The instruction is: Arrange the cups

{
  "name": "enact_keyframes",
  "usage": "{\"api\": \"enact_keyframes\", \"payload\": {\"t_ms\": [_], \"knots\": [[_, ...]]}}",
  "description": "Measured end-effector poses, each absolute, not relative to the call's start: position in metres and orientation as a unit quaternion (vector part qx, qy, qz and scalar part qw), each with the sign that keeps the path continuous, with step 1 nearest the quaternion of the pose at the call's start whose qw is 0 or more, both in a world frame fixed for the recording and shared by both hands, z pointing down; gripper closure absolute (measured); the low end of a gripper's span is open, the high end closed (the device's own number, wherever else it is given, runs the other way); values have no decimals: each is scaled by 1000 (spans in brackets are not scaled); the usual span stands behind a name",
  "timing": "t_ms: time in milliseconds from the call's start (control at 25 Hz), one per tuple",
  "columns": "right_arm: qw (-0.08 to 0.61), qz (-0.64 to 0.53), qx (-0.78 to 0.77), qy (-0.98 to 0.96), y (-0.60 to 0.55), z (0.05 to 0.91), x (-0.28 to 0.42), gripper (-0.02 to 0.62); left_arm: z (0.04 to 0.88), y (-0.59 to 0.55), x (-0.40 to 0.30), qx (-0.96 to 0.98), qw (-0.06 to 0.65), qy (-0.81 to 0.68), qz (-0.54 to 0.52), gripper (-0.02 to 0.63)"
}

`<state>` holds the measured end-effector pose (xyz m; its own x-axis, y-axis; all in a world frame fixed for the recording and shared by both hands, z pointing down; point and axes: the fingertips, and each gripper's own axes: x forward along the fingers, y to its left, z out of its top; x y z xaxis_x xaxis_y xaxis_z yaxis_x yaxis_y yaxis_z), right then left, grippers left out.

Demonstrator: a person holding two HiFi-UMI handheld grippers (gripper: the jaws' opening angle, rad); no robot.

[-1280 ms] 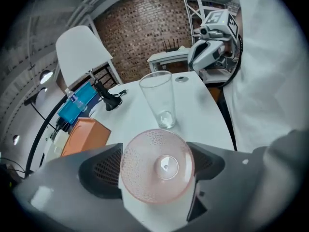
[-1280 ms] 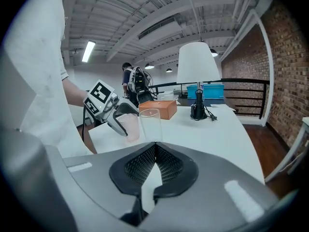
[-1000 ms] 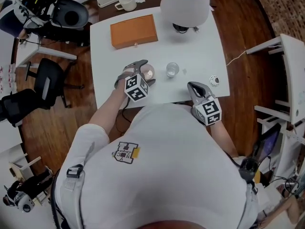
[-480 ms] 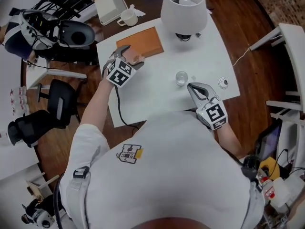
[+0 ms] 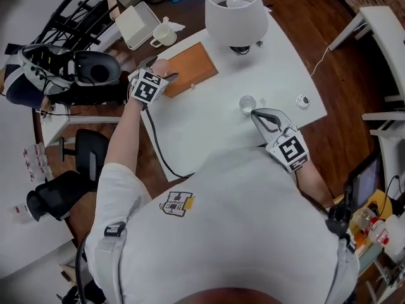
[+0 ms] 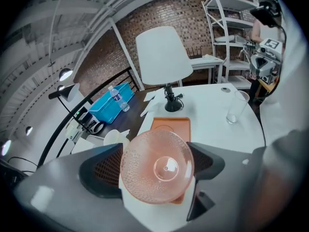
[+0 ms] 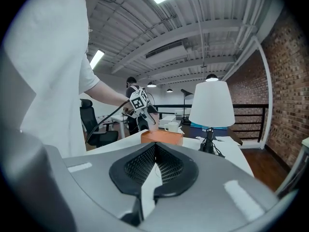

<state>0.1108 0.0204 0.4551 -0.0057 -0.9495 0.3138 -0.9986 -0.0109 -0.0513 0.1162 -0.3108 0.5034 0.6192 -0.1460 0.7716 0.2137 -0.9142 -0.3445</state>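
A pink textured cup (image 6: 157, 167) sits sideways between the pads of my left gripper (image 6: 159, 170), its base facing the camera. In the head view the left gripper (image 5: 160, 69) holds the pink cup (image 5: 162, 66) over the left end of the orange tray (image 5: 193, 68). The orange tray (image 6: 172, 124) lies just beyond the cup. A clear glass (image 5: 247, 104) stands on the white table (image 5: 209, 119). My right gripper (image 5: 255, 112) is shut and empty, its tips right beside that glass. From the right gripper (image 7: 153, 166) I see the orange tray (image 7: 161, 137) ahead.
A large white lamp (image 5: 232, 11) stands at the table's far edge. A small round object (image 5: 303, 100) lies near the right edge. A white mug (image 5: 163, 37) and a white box (image 5: 136, 24) sit on a dark surface beyond the table. Chairs (image 5: 88, 75) stand on the left.
My left gripper carried the pink cup from the table's near edge up and away to the left end of the orange tray. The right gripper rose a little, staying shut by the clear glass.
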Motion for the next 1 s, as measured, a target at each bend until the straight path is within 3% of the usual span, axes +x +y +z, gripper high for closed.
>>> {"api": "enact_keyframes", "payload": {"t_ms": [680, 1000], "knots": [[87, 158, 742, -646, 38, 461, 113, 595, 559, -354, 138, -870, 169, -34, -462, 192], [82, 161, 750, -637, 39, 465, 114, 595, 557, -353, 138, -873, 187, -39, -449, 188]]}}
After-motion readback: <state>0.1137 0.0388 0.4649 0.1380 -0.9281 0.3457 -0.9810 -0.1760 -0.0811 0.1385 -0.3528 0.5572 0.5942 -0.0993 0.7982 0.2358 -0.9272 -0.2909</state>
